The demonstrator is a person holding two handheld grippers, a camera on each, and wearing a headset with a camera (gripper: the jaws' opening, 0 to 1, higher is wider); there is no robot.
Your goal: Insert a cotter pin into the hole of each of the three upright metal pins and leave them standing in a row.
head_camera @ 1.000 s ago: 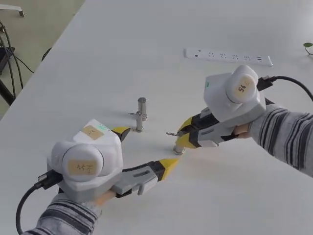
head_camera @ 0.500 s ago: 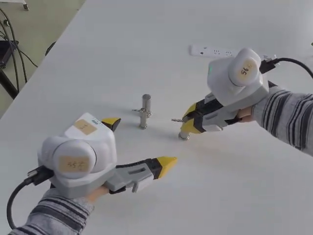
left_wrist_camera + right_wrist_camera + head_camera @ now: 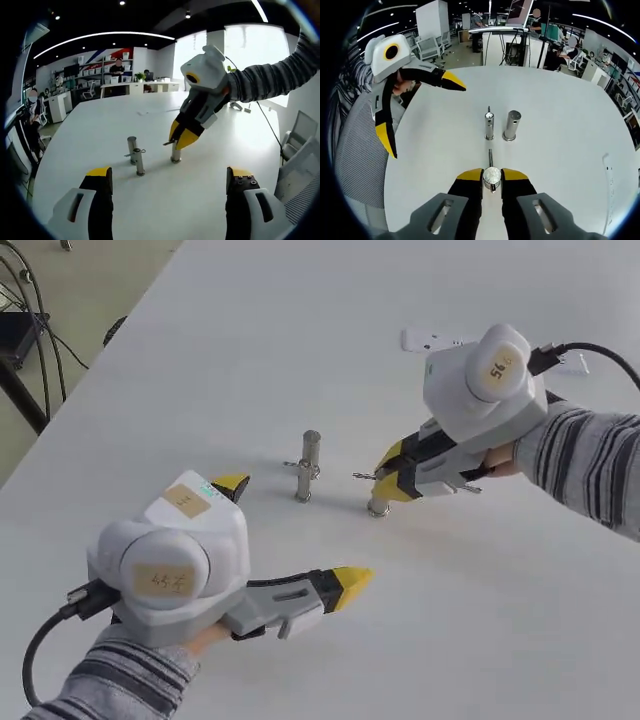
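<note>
The right hand-held gripper (image 3: pixel 491 175) is closed on the top of a metal pin (image 3: pixel 377 506) standing on the worktop (image 3: pixel 480 590). A cotter pin (image 3: pixel 362 476) sticks out just past its tips, so it seems in the hole or almost. Just ahead stand two more: the fitted pin (image 3: pixel 489 126) carries its cotter, the bare pin (image 3: pixel 511 125) beside it has none. The left hand-held gripper (image 3: pixel 291 530) is open and empty. I judge one done, one in work, one left
</note>
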